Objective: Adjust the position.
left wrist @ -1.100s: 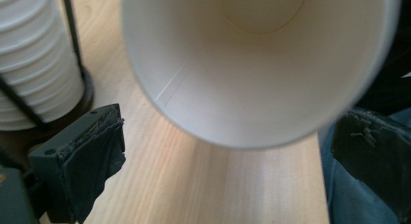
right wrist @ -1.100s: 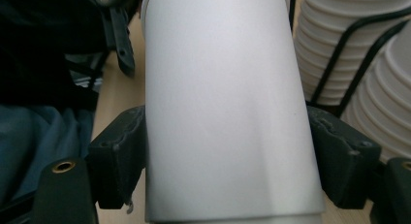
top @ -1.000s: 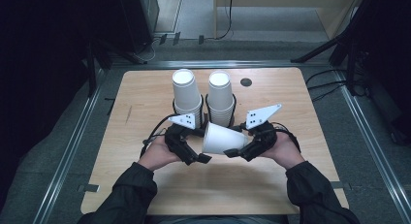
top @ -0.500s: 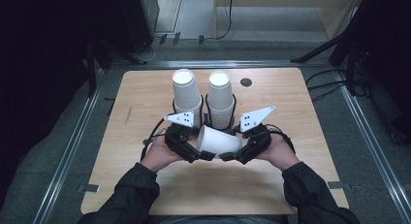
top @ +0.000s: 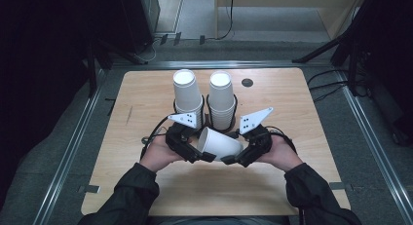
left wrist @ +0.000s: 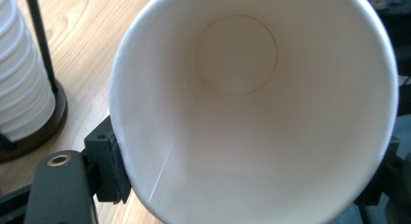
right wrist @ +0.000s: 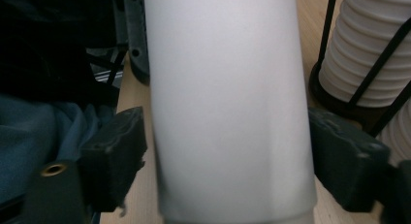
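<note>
Cup (top: 219, 143): now lower, tipped mouth toward nine o'clock.
Left gripper (top: 195, 154): clamped on its rim.
Right gripper (top: 234, 158): jaws apart, beside cup's base; handover looks nearly done.

Open paper cup (left wrist: 252, 112) mouth-on between the left gripper (left wrist: 242, 175) jaws (cup stack (left wrist: 24, 78) at left).

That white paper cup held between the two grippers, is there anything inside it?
The paper cup looks empty: the left gripper view looks straight into its mouth and shows bare white walls and a clean round bottom. The table under the cup is covered by it.
</note>
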{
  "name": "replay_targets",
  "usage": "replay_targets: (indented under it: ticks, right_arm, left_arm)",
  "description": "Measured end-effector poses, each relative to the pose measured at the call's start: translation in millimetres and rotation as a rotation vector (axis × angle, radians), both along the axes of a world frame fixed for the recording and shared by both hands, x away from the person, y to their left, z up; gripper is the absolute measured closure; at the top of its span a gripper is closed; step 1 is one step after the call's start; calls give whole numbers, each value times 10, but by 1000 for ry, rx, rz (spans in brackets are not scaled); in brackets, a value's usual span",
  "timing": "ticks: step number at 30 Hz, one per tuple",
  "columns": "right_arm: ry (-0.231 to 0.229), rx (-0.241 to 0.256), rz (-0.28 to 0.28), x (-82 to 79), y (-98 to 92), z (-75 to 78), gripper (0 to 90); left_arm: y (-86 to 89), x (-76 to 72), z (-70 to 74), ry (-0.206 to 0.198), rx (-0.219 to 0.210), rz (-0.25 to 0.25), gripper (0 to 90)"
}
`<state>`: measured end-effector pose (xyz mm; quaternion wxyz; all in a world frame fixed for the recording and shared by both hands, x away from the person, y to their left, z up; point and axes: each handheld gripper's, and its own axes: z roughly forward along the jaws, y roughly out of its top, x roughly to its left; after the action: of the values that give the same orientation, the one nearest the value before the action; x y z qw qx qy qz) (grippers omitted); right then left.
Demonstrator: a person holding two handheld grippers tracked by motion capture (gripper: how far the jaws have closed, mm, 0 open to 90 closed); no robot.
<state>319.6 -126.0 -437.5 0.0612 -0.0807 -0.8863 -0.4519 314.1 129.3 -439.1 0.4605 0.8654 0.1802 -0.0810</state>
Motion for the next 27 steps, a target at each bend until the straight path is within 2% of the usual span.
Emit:
replay_targets:
  ticks: [7,10,12,13,15,19,27]
  right_arm:
    - [-12,-52,-35,16,-49,-21,152]
    - [-22,-70,-42,18,-57,-30,150]
    - [-29,-82,-47,18,-59,-38,146]
    - [-27,-90,-49,17,-59,-43,140]
    - [-34,-107,-58,14,-49,-60,138]
    - [-40,-135,-61,10,-19,-101,136]
    - [-37,-174,-65,21,15,-202,137]
  left_arm:
    - [126,27,57,-5,7,21,181]
    - [152,32,82,-17,26,27,181]
    - [153,34,95,-20,55,25,181]
    - [139,30,97,-36,86,30,180]
    - [120,30,93,-39,125,24,181]
    - [71,40,58,-20,174,18,180]
    - [-78,34,-25,-39,318,-12,178]
